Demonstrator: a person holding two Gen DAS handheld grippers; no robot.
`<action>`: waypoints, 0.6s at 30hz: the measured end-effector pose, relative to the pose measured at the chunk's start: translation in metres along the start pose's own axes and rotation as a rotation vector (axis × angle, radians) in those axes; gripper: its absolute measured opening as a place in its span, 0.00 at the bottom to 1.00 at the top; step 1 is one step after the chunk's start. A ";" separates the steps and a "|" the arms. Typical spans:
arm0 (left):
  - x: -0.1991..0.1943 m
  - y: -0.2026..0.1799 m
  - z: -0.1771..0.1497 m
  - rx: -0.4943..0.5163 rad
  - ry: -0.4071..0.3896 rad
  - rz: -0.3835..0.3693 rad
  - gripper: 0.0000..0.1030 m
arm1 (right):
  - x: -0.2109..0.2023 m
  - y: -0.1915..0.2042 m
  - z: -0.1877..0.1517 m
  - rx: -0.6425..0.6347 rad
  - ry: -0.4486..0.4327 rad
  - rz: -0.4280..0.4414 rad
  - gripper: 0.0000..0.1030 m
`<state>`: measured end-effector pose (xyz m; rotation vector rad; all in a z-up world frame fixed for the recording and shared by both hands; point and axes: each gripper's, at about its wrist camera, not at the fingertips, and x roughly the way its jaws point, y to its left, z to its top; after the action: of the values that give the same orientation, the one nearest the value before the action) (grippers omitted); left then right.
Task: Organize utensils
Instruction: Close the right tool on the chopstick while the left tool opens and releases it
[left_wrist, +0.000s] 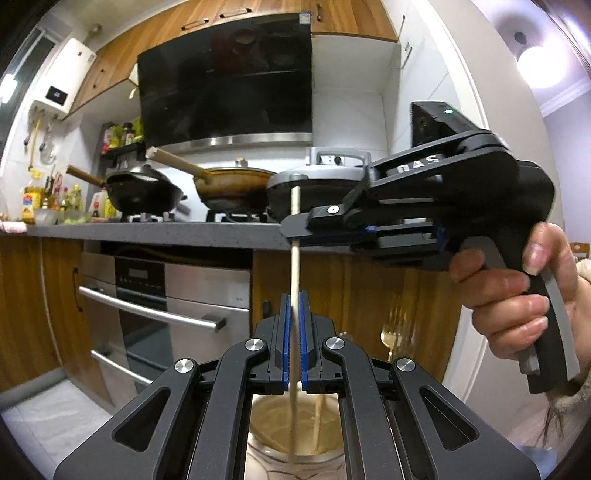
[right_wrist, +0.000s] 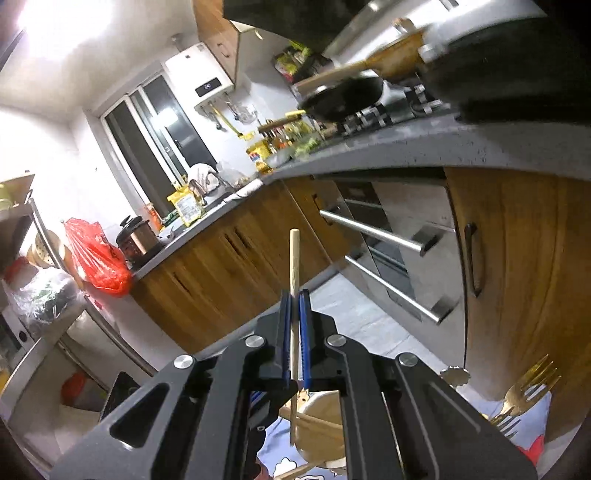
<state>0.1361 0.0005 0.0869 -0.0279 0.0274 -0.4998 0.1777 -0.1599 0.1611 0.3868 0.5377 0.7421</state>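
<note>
Your left gripper has its blue pads clamped on a pale wooden chopstick standing upright. Higher up, your right gripper, held in your hand, pinches the same stick from the right. Below sits a glass jar holding another chopstick; a gold fork stands nearby.

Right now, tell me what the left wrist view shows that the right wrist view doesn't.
Only the left wrist view shows the right gripper from outside, with the person's hand on its handle, and the range hood.

Only the right wrist view shows the window, red plastic bag and rice cooker.

Both show a wooden chopstick clamped between blue pads, the black wok, the oven and gold forks.
</note>
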 end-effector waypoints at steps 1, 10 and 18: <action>0.000 0.002 0.002 -0.010 0.011 0.003 0.10 | -0.006 0.006 0.001 -0.033 -0.026 -0.020 0.04; -0.041 0.008 0.001 -0.020 0.049 0.083 0.38 | -0.022 0.041 -0.016 -0.285 -0.127 -0.198 0.04; -0.066 0.008 -0.017 -0.047 0.138 0.130 0.40 | 0.002 0.022 -0.056 -0.270 -0.013 -0.256 0.06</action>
<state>0.0815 0.0386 0.0709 -0.0372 0.1749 -0.3704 0.1344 -0.1352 0.1269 0.0693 0.4573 0.5544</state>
